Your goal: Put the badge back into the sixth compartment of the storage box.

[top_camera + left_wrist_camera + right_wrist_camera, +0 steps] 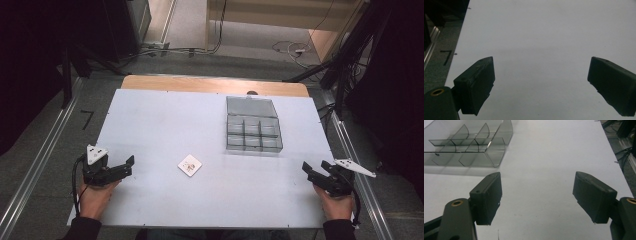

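Two grippers rest at the near corners of the white table (150, 120), left gripper (127, 166) and right gripper (316, 172), both with jaws wide and empty. Between them lies a small white card (189, 165); the clear compartment box (252, 127) sits far right.

My left tongs (131, 165) are black, blocky and matte, topped by a pale grey three-cornered plate with dark dots, and a black cable loops off their left side. My right tongs (315, 169) match, with a longer grey plate. Up close, each black jaw is a chunky wedge with a small screw hole, hinged on a link with a brass-ringed hole. My sleeves are dark.
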A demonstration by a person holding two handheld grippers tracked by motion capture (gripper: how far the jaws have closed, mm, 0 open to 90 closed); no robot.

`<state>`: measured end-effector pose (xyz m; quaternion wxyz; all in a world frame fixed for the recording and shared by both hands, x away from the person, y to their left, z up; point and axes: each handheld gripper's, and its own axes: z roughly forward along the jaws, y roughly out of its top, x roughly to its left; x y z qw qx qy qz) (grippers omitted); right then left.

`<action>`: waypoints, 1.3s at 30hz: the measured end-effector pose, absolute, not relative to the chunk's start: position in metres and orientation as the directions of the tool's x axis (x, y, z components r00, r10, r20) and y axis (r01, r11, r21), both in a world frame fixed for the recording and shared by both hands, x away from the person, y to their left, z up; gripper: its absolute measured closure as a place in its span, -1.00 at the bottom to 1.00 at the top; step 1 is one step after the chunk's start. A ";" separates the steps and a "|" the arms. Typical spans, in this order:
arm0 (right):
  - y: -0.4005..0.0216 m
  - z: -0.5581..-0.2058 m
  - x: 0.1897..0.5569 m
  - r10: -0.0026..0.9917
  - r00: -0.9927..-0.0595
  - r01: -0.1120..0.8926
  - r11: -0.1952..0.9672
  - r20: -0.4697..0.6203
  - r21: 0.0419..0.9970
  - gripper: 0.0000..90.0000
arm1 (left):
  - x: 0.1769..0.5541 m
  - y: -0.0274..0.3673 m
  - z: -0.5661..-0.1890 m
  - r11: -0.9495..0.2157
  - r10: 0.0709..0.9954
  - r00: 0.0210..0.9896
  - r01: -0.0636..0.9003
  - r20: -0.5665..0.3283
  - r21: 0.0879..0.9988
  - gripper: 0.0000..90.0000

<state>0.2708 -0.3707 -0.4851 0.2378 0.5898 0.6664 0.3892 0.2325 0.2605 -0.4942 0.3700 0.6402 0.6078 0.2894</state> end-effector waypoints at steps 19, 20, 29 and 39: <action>-0.370 -0.487 0.274 0.970 -0.197 0.611 0.009 0.141 0.792 -0.53 | 0.235 0.246 -0.496 -0.014 0.988 0.134 0.573 -0.077 0.819 -0.84; -0.370 -0.487 0.274 0.970 -0.197 0.612 0.007 0.144 0.791 -0.54 | 0.236 0.245 -0.497 -0.016 0.988 0.137 0.574 -0.076 0.818 -0.84; -0.367 -0.488 0.275 0.967 -0.208 0.627 0.014 0.150 0.779 -0.55 | 0.236 0.237 -0.498 -0.030 0.986 0.152 0.576 -0.071 0.817 -0.84; -0.365 -0.488 0.275 0.965 -0.216 0.627 0.018 0.151 0.779 -0.55 | 0.238 0.230 -0.499 -0.044 0.983 0.171 0.584 -0.070 0.811 -0.84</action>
